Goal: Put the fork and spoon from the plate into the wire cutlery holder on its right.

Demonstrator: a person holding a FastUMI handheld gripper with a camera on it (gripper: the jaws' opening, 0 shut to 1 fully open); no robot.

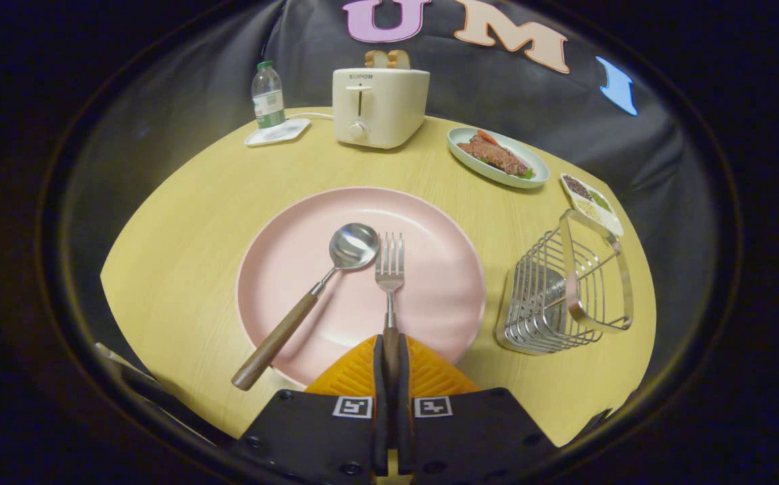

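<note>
Your hand-held gripper (391,357) is clamped on the fork's (389,269) wooden handle at lower centre over the pink plate (443,296); stiff, tine-heavy, so grip firmly toward the wire cutlery holder (565,296).

Glossy metal fork (389,269) and spoon (352,246), wooden handles, matt pink plate (282,269), shiny wire holder (551,296)
</note>
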